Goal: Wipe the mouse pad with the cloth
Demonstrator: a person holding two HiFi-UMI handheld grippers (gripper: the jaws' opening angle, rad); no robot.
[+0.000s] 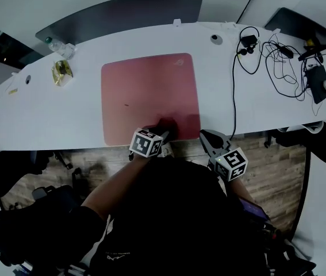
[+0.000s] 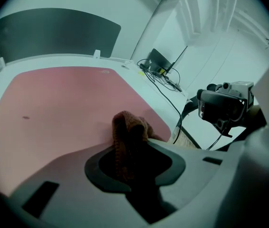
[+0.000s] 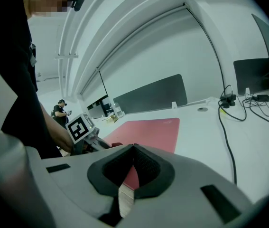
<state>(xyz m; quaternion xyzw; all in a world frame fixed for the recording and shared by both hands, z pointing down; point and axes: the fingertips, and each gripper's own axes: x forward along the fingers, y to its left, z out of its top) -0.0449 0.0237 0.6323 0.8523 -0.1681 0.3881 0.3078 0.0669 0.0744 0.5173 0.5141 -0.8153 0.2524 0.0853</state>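
The cloth (image 2: 129, 129), bunched at the near edge of the mouse pad (image 1: 148, 91), is clamped in the left hand-held gripper (image 2: 135, 161). A hard stroke could drag the unpinned pad across the worktop (image 1: 48, 117). The right hand-held gripper (image 3: 133, 167) is clenched on nothing, off the near edge.

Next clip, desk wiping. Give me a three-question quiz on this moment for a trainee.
1. True or false: the right gripper holds the cloth.
2. Where on the mouse pad is the cloth? A far edge; B near edge; C centre.
3. Fill in: in the head view the cables lie to the mouse pad's ____.
Key: 1 false, the left gripper grips it; 2 B; 3 right.
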